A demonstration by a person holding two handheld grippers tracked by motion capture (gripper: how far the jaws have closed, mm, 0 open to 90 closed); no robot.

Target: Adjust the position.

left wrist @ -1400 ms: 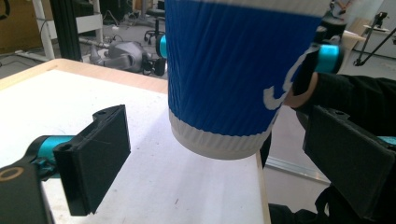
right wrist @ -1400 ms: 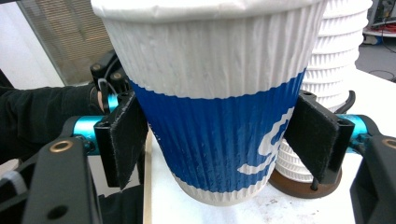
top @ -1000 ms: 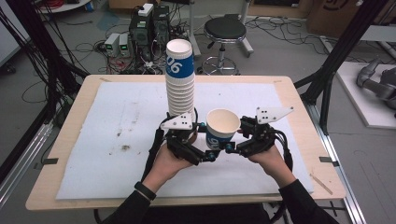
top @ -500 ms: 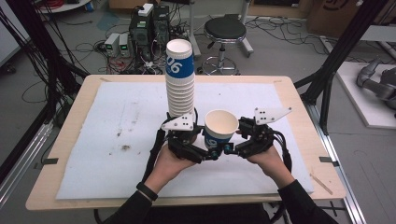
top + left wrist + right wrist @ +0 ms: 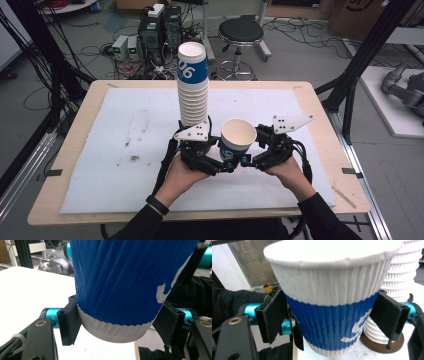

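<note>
Having been separated from the cup stack (image 5: 193, 85), one paper cup (image 5: 237, 138) is gripped by the left hand-held gripper (image 5: 226, 165) and right hand-held gripper (image 5: 245, 161) above the counter (image 5: 75, 115), placement pending.

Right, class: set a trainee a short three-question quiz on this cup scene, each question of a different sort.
1. True or false: the single blue-and-white ribbed paper cup stands upright, mouth up.
2. Which grippers have jaws around it? A left gripper alone; B right gripper alone; C both.
3. Fill in: the tall stack of matching paper cups rises on the cup's ____ in the high view.

Key: 1 true; 2 C; 3 left.
</note>
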